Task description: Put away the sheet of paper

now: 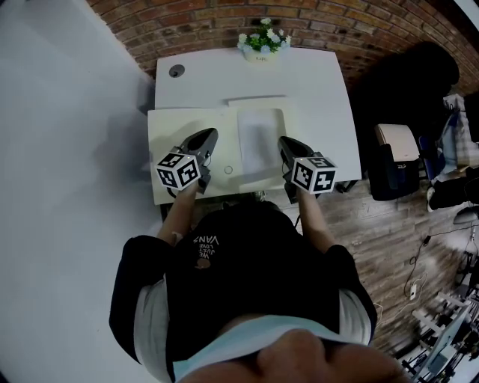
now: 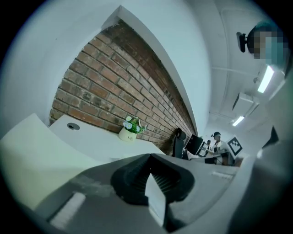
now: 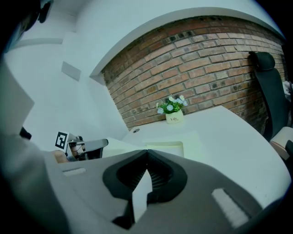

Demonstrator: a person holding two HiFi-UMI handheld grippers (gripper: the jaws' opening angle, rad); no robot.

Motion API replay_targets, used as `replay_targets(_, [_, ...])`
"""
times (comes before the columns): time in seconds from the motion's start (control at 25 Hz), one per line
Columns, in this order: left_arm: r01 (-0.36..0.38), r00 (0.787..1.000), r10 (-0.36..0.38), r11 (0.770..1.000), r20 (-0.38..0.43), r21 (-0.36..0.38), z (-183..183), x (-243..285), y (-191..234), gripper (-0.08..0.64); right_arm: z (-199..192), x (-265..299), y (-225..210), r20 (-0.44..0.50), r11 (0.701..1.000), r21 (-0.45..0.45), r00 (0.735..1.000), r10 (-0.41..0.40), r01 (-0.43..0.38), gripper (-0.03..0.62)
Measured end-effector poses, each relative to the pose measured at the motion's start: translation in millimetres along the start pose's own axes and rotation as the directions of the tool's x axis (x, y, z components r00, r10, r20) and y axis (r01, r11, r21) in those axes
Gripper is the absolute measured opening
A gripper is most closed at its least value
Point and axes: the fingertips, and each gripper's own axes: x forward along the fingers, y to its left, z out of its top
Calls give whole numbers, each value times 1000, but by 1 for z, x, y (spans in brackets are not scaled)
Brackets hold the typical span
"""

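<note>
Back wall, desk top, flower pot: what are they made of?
Back wall: exposed red-brown brick, matte, pale mortar joints showing.
Desk top: smooth white surface with a soft sheen, likely laminate or painted board; can't tell which.
Flower pot: small, white, smooth, probably glazed ceramic, possibly plastic.

White desk (image 1: pixel 322 82), red brick wall (image 1: pixel 224 22)

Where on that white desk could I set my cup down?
The white desk is bare on its right, between the shallow pale tray and the desk edge, and at the back between the round cable hole and the white pot of flowers. Crowded in front: the left gripper and right gripper, pinching a white sheet, flank the tray.
</note>
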Motion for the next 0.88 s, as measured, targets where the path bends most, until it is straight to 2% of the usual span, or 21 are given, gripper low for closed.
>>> replay_targets(0.12, [7, 1000, -8, 1000, 19, 30, 7, -10, -2, 2, 7, -1, 9, 37, 1000, -15, 999, 14, -14, -2])
replay_targets(0.24, [-7, 999, 2, 991, 35, 136, 19, -22, -6, 2, 18, -3, 19, 84, 999, -25, 996, 35, -33, -2])
replay_targets(0.32, [-10, 999, 2, 984, 49, 177, 27, -29, -8, 0, 22, -3, 25, 102, 999, -32, 994, 46, -43, -2])
replay_targets(0.48, [6, 996, -22, 986, 92, 166, 42, -44, -14, 0, 28, -5, 39, 124, 997, -53, 990, 66, -60, -2])
replay_targets(0.88, [-35, 988, -5, 965, 153, 259, 63, -74, -24, 0, 46, -13, 72, 188, 990, -108, 976, 109, -89, -2])
